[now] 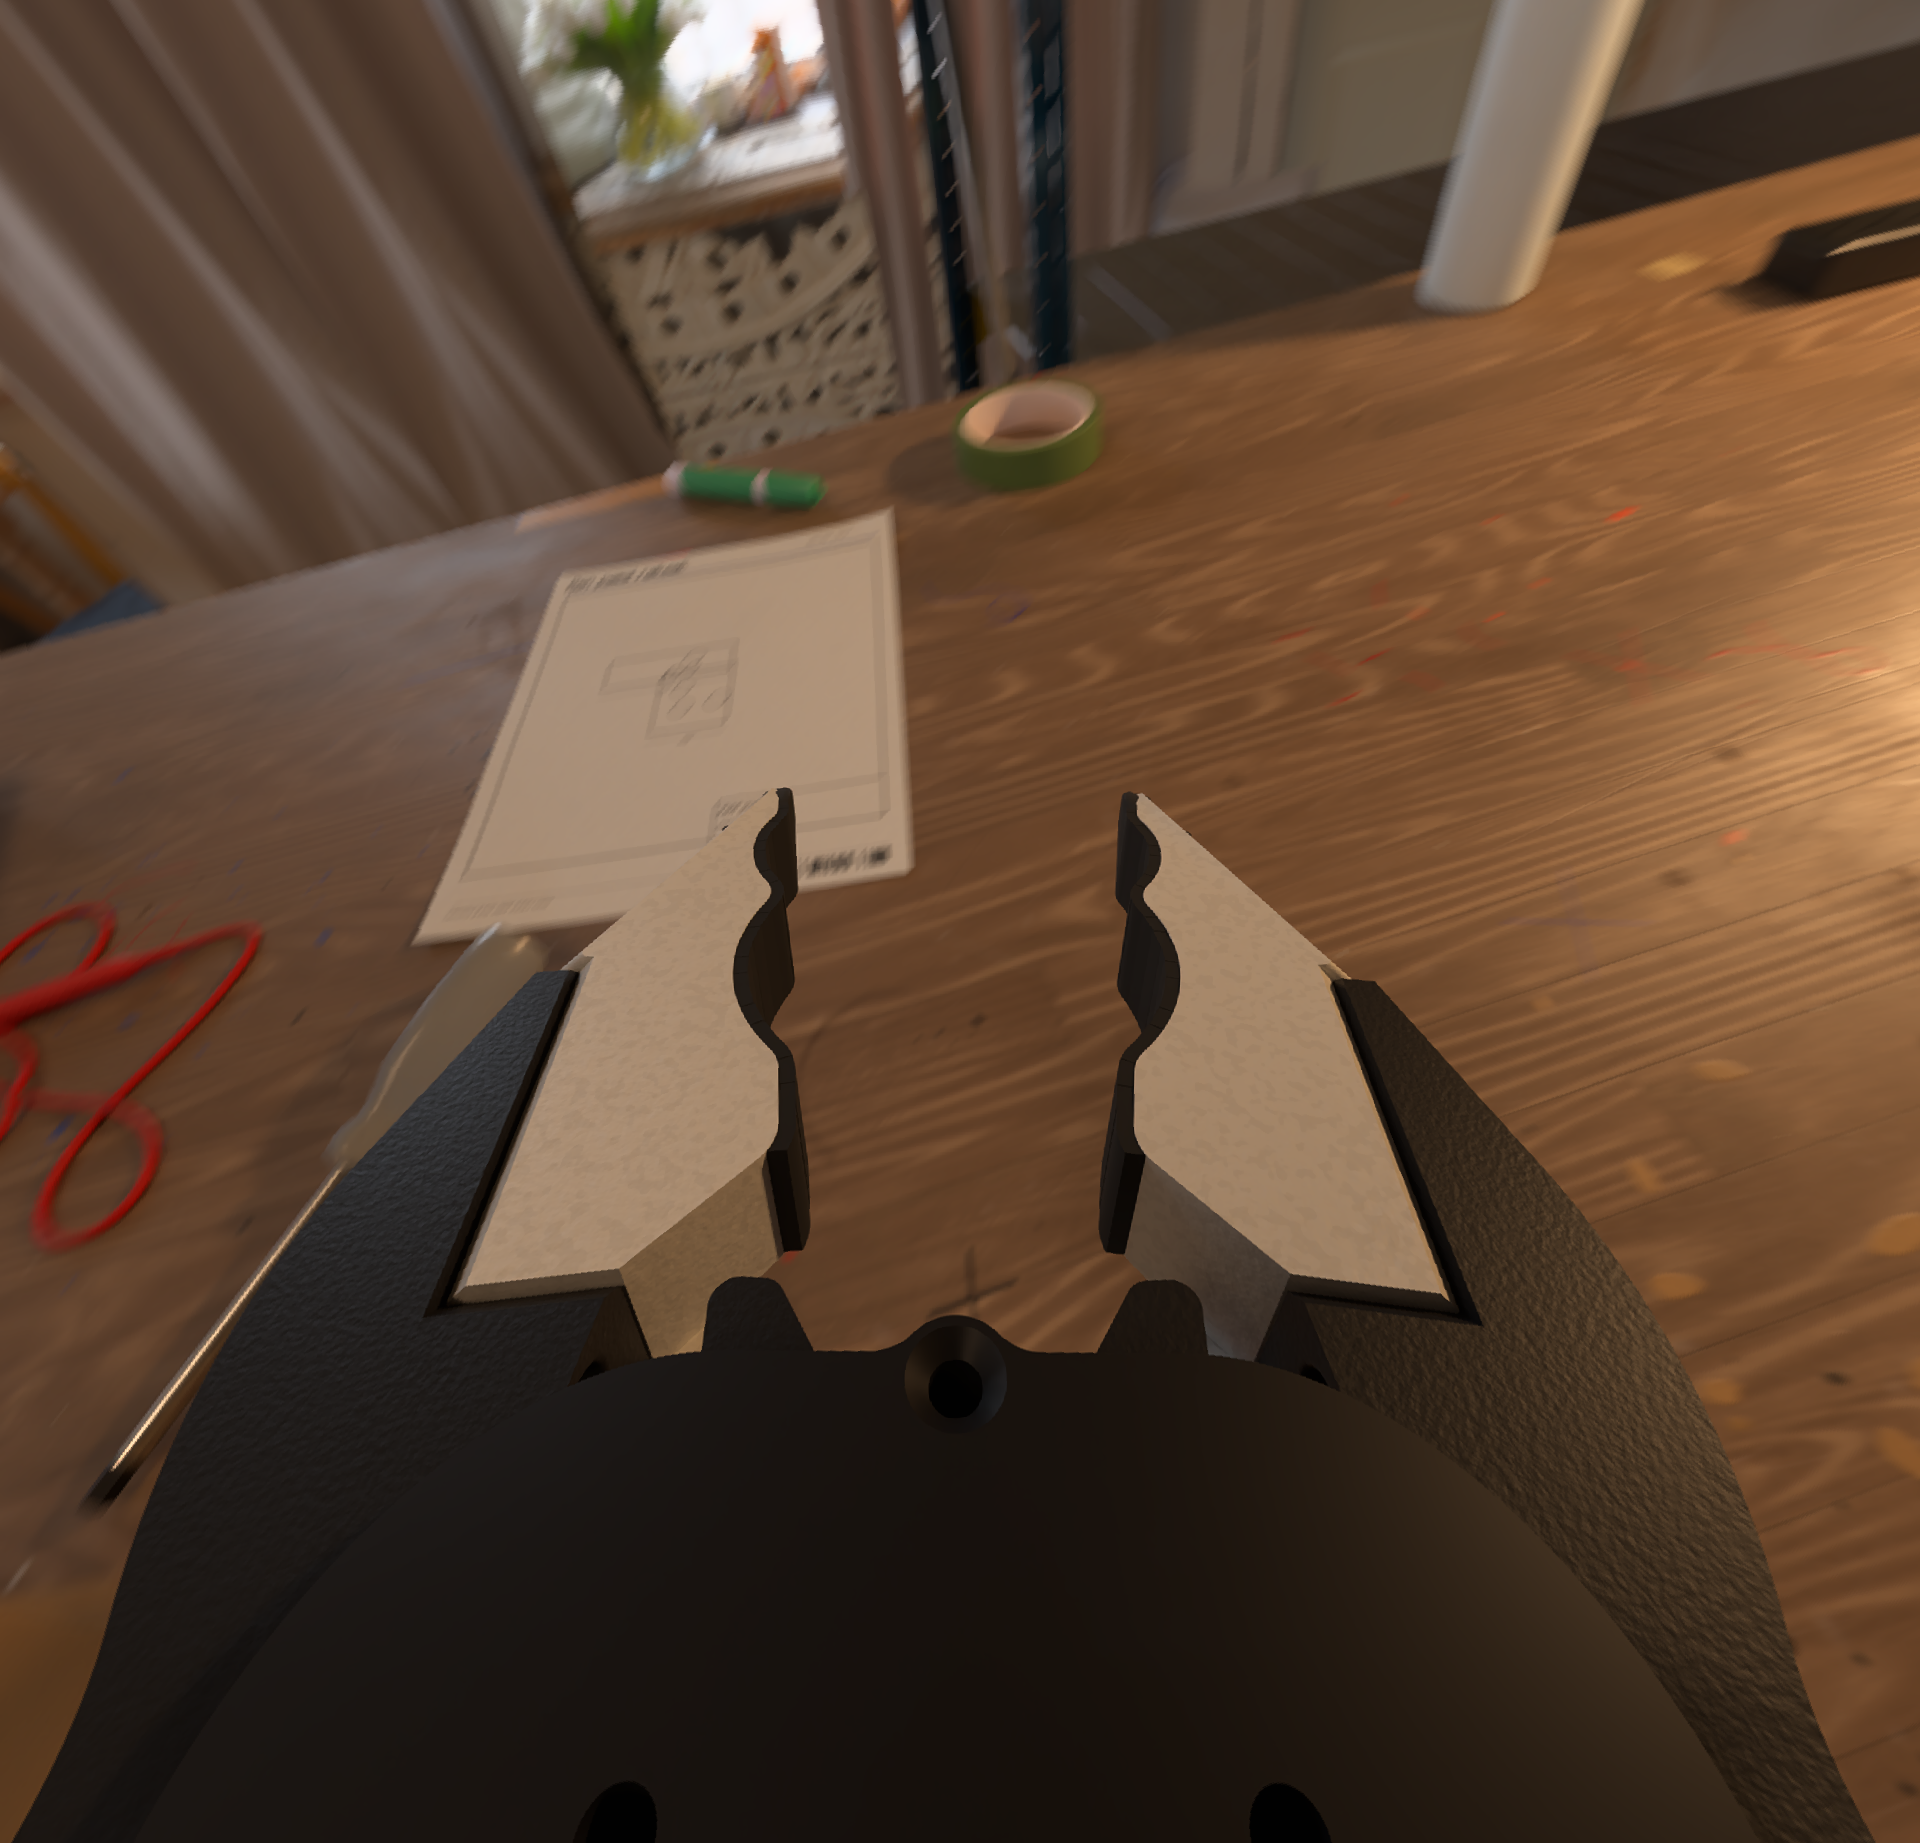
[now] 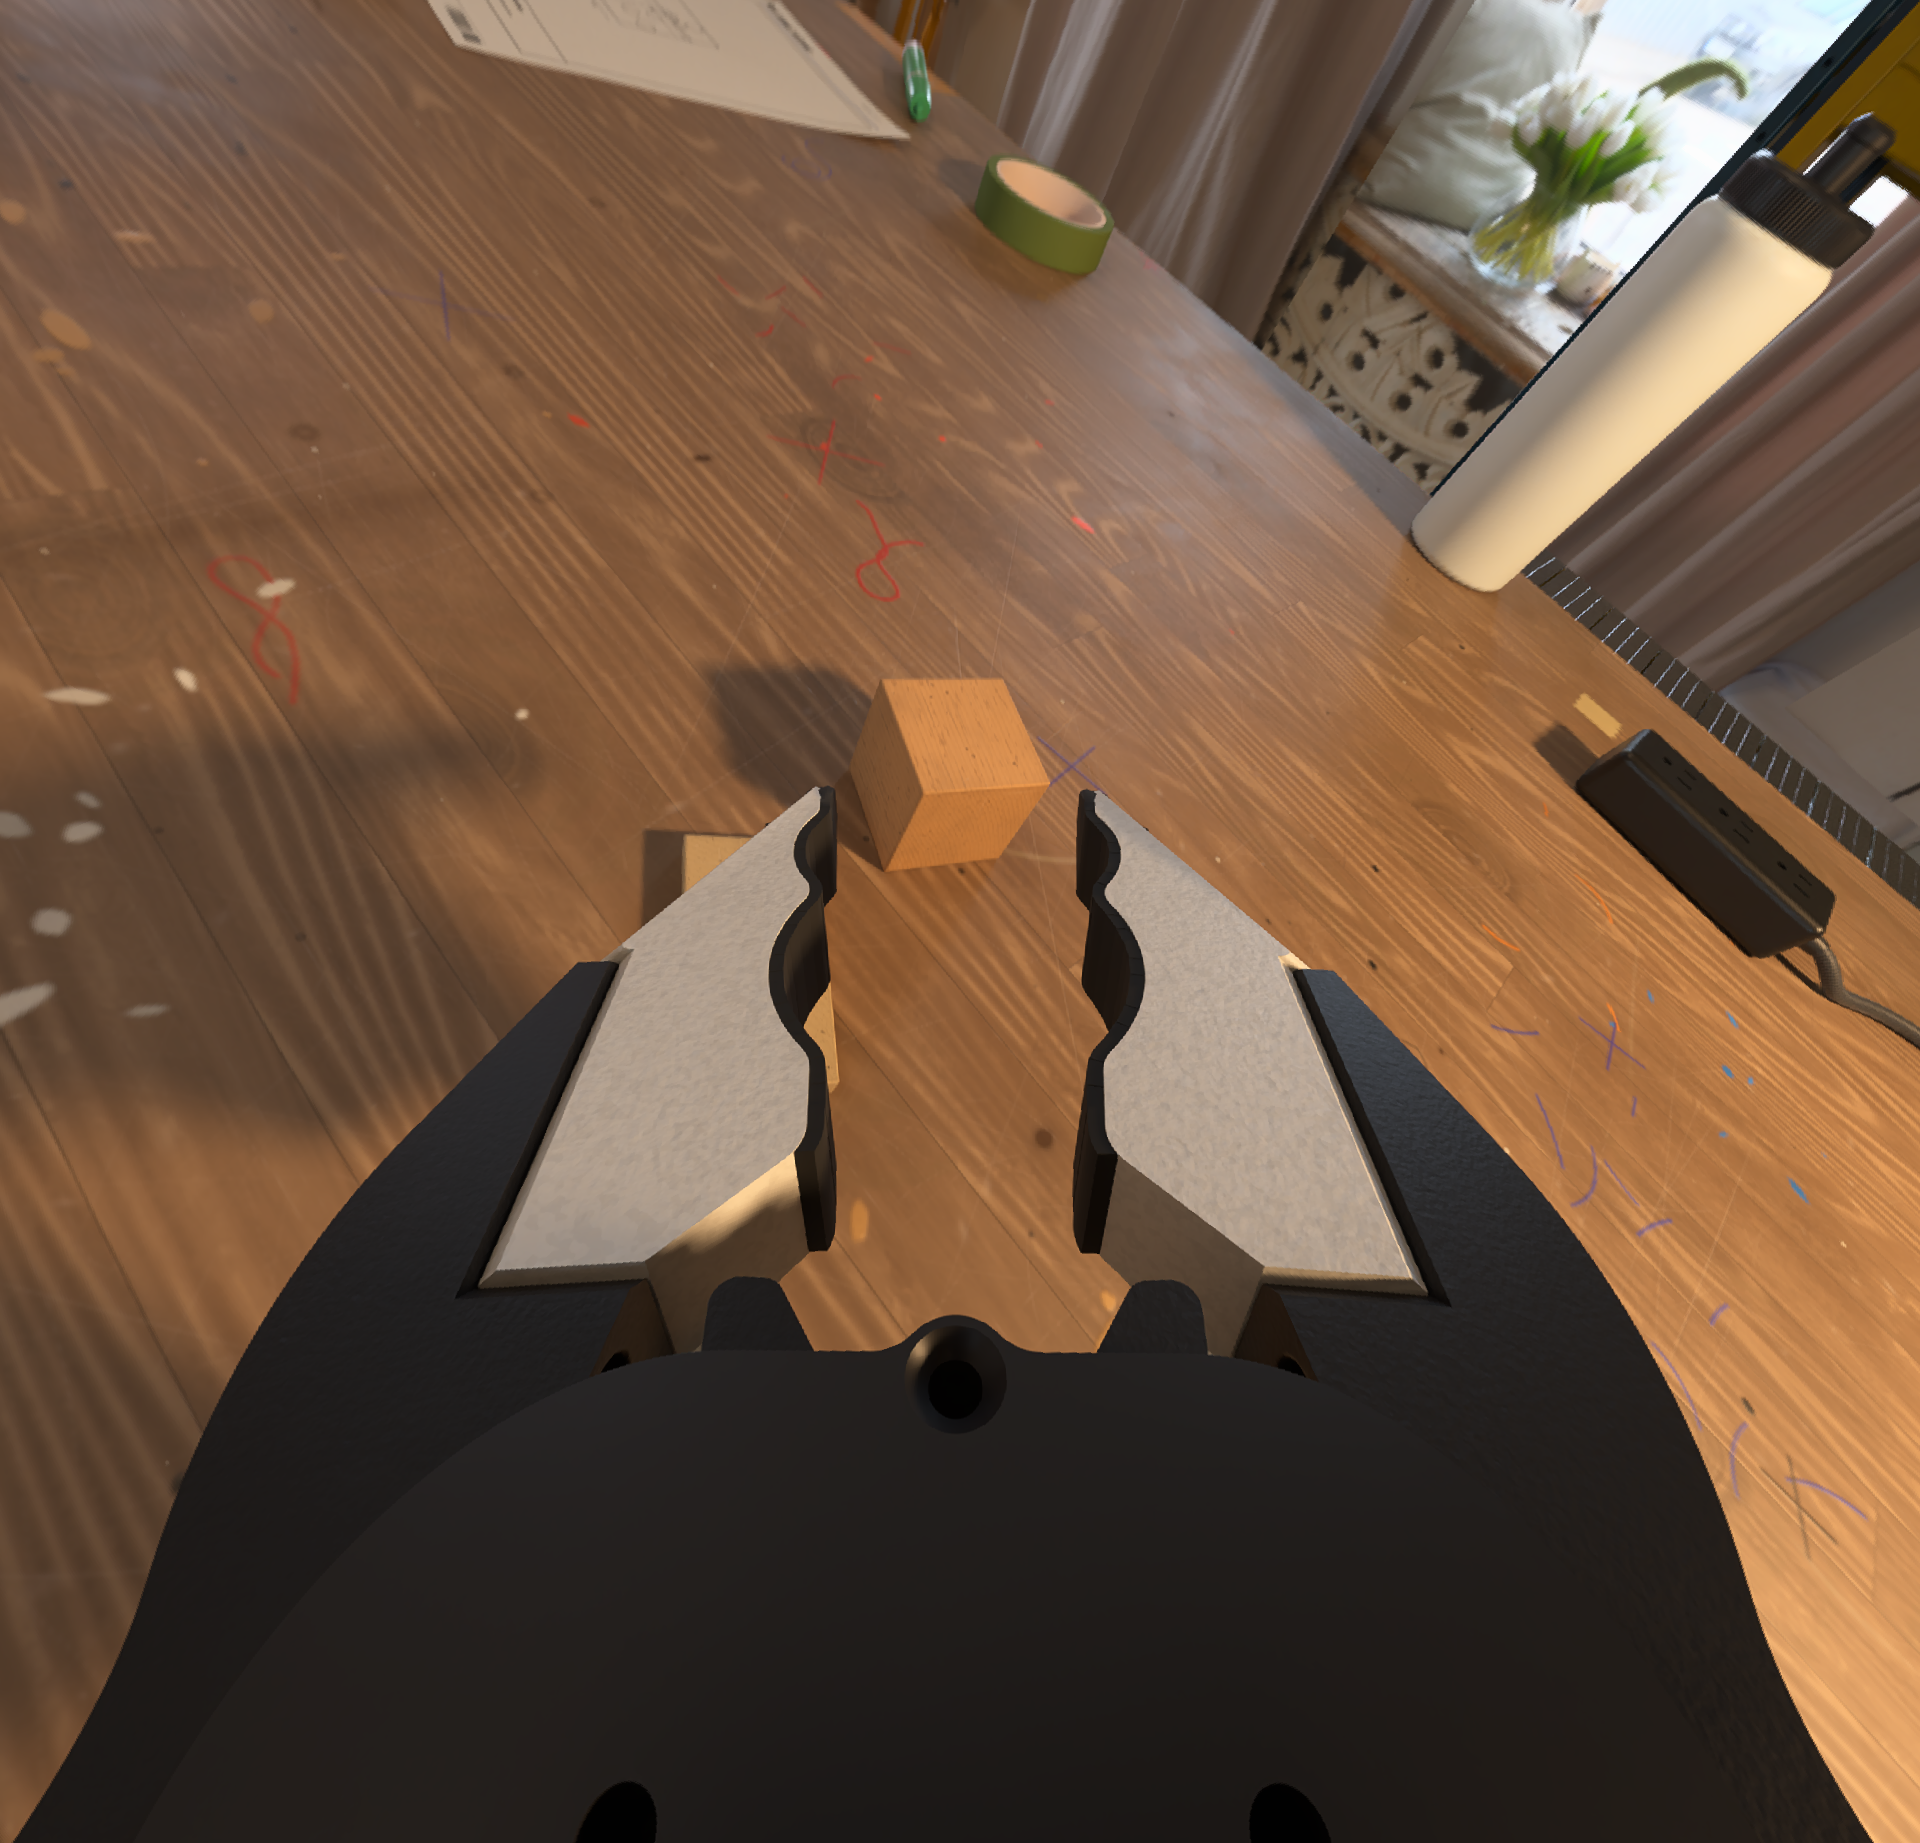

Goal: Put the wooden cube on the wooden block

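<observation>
Table: a wide wooden table (image 2: 540, 422) of long grained planks, marked with red and blue scribbles and pale paint flecks.
Room: beige curtains (image 1: 260, 235) hang behind the table's far edge; a window sill with a vase of white flowers (image 2: 1558, 162) and a pierced white radiator cover (image 1: 758, 328) stand beyond it.
On the table, far side: a sheet of paper (image 1: 707, 713) with a line drawing, a green marker (image 1: 748, 486) just past it, a roll of green tape (image 2: 1042, 214) near the edge, a tall white bottle (image 2: 1631, 380) with a dark cap, and a black power strip (image 2: 1704, 843) with its cable.
On the table, left: a loop of red cord (image 1: 104, 1045) and a thin metal tool (image 1: 239, 1305) partly hidden by the left gripper's body.
Left gripper: the left gripper (image 1: 956, 817) hangs over bare planks, jaws parted and empty, its left tip over the paper's near corner.
Right gripper: the right gripper (image 2: 954, 806) has its jaws spread and holds nothing.
Wooden cube: the wooden cube (image 2: 951, 770) sits on the table just ahead of the right jaws, centred on the gap between the tips, one corner turned toward them, not touching.
Wooden block: the wooden block (image 2: 707, 858) lies flat on the table, mostly hidden under the left finger of the right gripper, just left of the cube.
</observation>
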